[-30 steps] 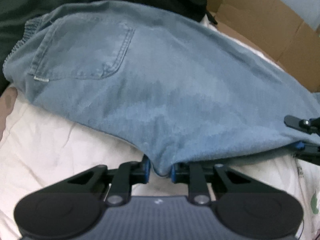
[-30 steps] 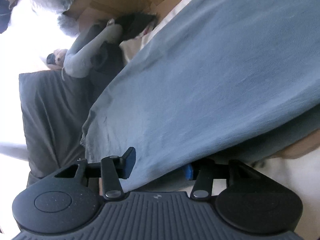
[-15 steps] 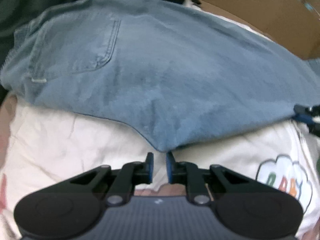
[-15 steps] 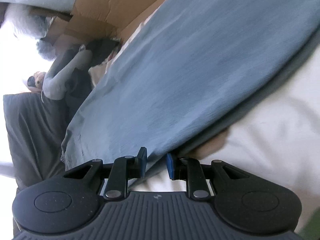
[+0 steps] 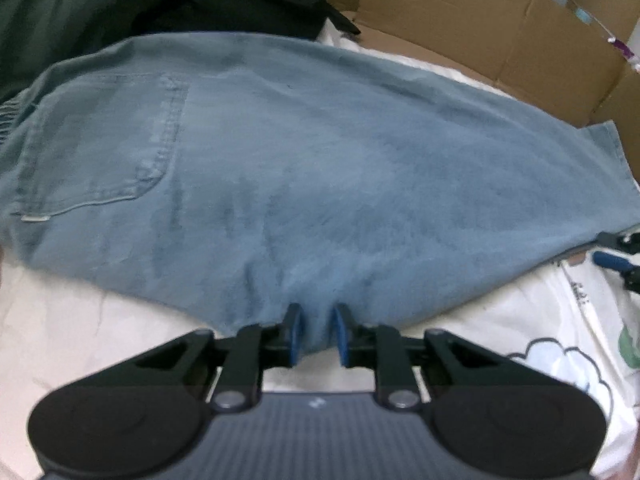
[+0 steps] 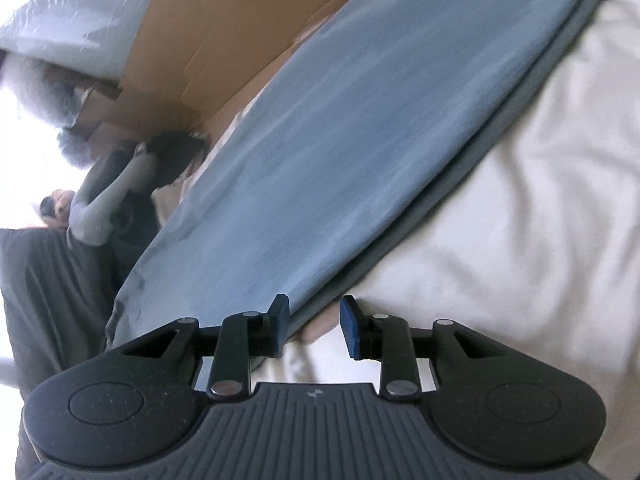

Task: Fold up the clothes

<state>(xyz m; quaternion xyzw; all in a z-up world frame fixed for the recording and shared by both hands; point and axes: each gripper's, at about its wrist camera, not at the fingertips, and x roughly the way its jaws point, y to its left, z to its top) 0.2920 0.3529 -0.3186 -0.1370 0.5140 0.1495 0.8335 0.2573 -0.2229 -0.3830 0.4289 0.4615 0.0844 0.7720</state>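
Jeans [image 5: 320, 184] folded leg-on-leg on the bed [image 5: 120, 340]; left gripper [image 5: 316, 334] pinches their 6 o'clock edge, right gripper [image 6: 314, 326], fingers spread, just opening; cross-folds remain.

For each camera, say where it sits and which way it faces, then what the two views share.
Left wrist: sits on the left tongs, looking steeply down at the jeans on a white sheet; its pads pinch the jeans' near edge, and the right tongs show at the far right.
Right wrist: sits on the right tongs, looking along the jeans toward a cardboard box; its pads stand apart at the jeans' edge.
Shared: jeans, sheet, box.
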